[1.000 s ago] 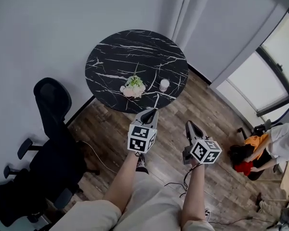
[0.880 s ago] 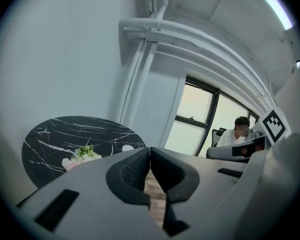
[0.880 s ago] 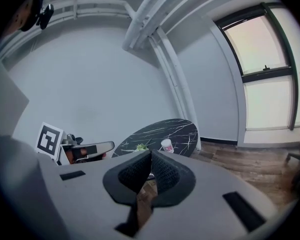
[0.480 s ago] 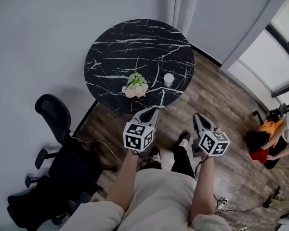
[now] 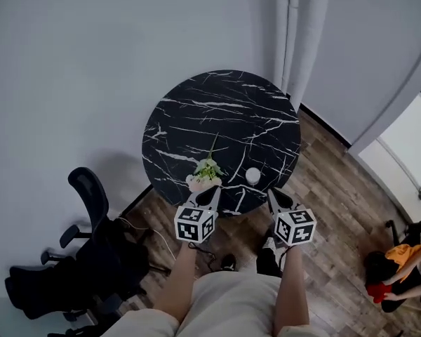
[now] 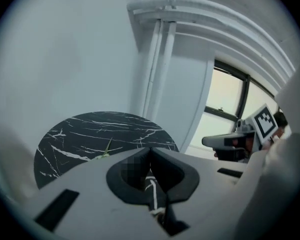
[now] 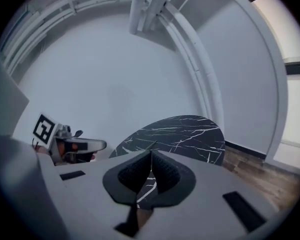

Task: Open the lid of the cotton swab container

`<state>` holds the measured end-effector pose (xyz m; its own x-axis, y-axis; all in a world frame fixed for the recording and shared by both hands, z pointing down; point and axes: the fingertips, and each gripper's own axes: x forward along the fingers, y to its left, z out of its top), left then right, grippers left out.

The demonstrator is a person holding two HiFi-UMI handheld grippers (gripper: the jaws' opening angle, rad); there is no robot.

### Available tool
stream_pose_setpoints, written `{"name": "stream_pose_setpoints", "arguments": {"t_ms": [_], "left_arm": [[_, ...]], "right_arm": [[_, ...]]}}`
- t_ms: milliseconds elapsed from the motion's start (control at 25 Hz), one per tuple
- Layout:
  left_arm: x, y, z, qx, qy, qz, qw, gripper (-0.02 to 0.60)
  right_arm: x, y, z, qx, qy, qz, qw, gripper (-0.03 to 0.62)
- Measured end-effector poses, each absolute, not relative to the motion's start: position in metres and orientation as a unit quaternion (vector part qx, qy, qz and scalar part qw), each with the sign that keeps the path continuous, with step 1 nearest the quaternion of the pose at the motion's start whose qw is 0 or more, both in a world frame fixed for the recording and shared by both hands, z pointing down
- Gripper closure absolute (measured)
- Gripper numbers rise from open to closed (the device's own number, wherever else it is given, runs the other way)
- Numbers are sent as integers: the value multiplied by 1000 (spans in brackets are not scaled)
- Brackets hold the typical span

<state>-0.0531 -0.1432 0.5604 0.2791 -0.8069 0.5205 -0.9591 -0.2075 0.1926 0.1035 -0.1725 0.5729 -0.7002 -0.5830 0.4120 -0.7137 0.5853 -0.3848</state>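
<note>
The cotton swab container (image 5: 252, 176), a small white cylinder with its lid on, stands near the front edge of the round black marble table (image 5: 224, 118). A small bunch of flowers (image 5: 208, 170) lies just left of it. My left gripper (image 5: 212, 191) is shut and empty, its tip at the table's near edge beside the flowers. My right gripper (image 5: 272, 194) is also shut and empty, a little right of and short of the container. In the left gripper view the shut jaws (image 6: 150, 150) point over the table (image 6: 85, 131); the container is hidden in both gripper views.
A black office chair (image 5: 84, 258) stands at the left on the wood floor. A grey curtain (image 5: 302, 34) hangs behind the table against the wall. A person (image 5: 400, 269) crouches at the far right. Cables (image 5: 144, 230) lie on the floor near my feet.
I have stepped up to the table: both grippers, which hung well short of it, now reach its near edge. Both stay shut.
</note>
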Motion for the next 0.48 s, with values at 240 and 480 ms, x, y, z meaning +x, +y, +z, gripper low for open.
{"name": "stream_pose_setpoints", "arguments": {"t_ms": [240, 480], "left_arm": [[-9, -202, 565, 740, -604, 150, 256, 560], [2, -213, 586, 731, -606, 186, 255, 560]], "right_arm": [[131, -234, 573, 323, -904, 219, 173, 559], [116, -246, 597, 288, -911, 213, 204, 559]]}}
